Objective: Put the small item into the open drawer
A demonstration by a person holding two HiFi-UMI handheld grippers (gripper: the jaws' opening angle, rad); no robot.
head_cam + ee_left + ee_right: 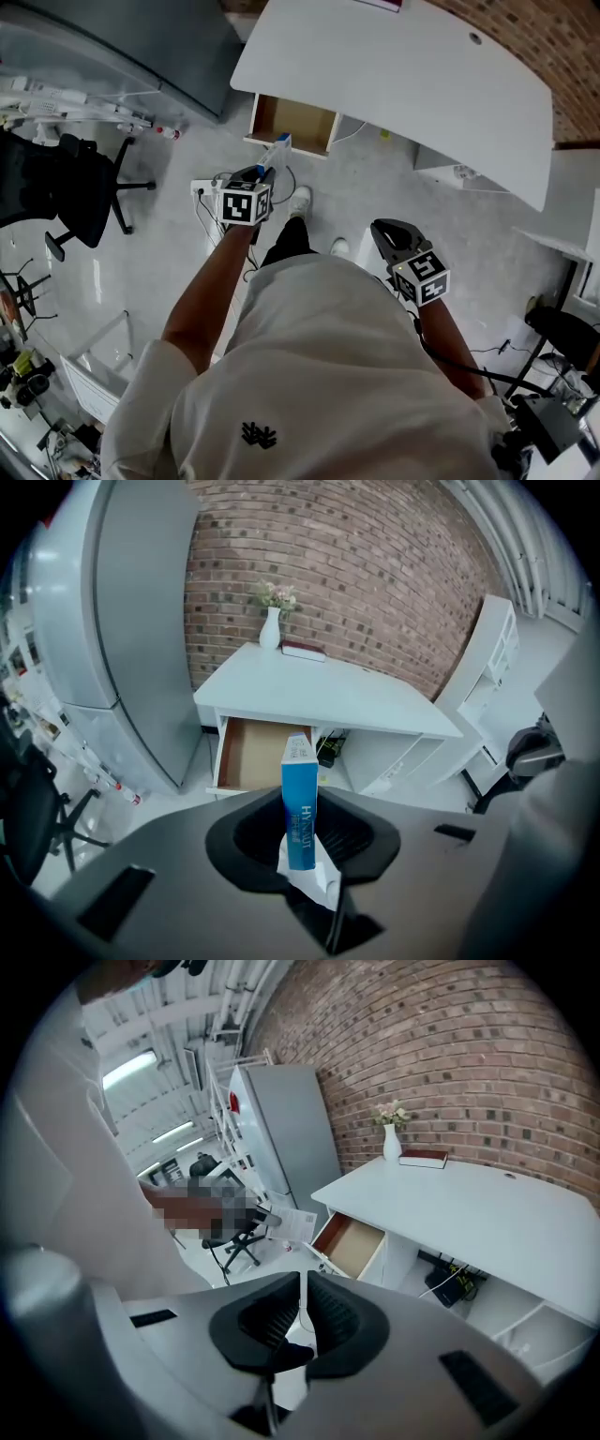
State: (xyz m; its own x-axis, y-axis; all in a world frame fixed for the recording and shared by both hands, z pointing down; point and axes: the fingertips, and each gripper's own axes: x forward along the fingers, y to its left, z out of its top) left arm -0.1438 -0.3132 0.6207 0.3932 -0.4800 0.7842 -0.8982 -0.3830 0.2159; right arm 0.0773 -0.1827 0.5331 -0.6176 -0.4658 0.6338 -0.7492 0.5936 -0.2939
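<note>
Two tools: L tool (302, 841) tight on blue box (299, 794), R tool (302, 1314) closed, empty.

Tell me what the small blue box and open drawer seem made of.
The small blue box looks like thin printed cardboard, lightly glossy: crisp folded edges, white lettering. The open drawer has a brown matte floor, suggesting wood or fibreboard; its white walls look painted.

Right side of the open drawer (246, 754) unseen behind the blue box (299, 799)
</note>
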